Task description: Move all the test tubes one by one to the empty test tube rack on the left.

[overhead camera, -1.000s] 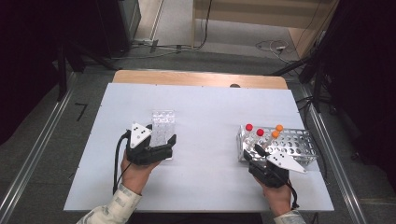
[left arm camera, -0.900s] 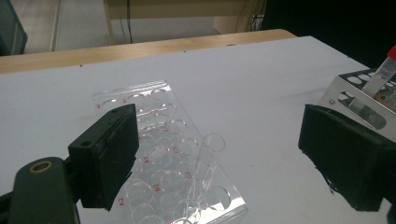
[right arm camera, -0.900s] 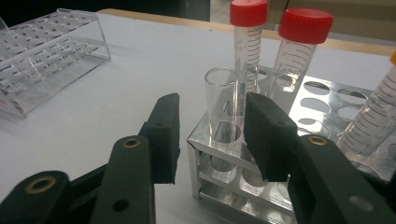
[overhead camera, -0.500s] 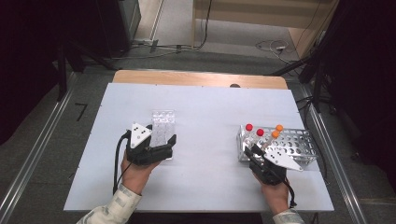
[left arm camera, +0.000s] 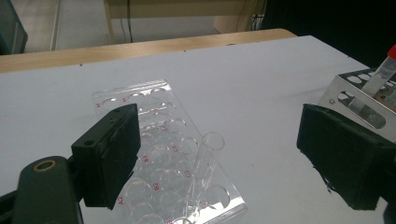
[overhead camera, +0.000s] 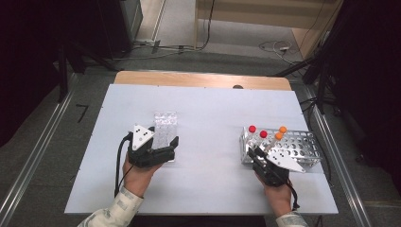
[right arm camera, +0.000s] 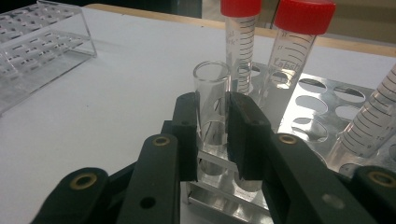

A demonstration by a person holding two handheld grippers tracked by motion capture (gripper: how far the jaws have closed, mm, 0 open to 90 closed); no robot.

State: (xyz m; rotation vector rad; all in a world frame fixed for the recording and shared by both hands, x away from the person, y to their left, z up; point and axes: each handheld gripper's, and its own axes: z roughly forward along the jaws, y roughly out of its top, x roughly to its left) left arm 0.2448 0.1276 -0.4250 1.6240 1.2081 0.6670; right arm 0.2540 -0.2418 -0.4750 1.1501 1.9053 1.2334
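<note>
**We grab the glass tube in the metal rack**

From the high view, we see a white table [overhead camera: 208, 113]. Our left gripper [overhead camera: 163, 147] sits at the near end of a clear plastic rack with round holes [overhead camera: 165, 124]. Our right gripper [overhead camera: 259, 153] sits at the near corner of a shiny metal rack full of round holes [overhead camera: 302, 144]. Two tubes with red caps [overhead camera: 252, 128] and two tubes with orange caps [overhead camera: 282, 129] stand in that metal rack. Both of our hands rest low, close to the near edge of the table, with the forearms coming in from the bottom.

In the left gripper view, the two black jaws are spread wide. They pinch nothing. The clear plastic rack [left arm camera: 159, 154] lies flat on the table between them, and a clear glass tube [left arm camera: 205, 156] lies on top of it, on its side. The gripper points forward and a bit down at it.

In the right gripper view, the black jaws have just been closing, and now they squeeze a small clear glass tube with no cap [right arm camera: 211, 105]. It stands upright in a front hole of the metal rack [right arm camera: 322, 112], just in front of the red-capped tubes [right arm camera: 240, 42].

We think the grab is done. Lifting the tube out, and carrying it most likely over to the clear rack, is left to do.
</note>
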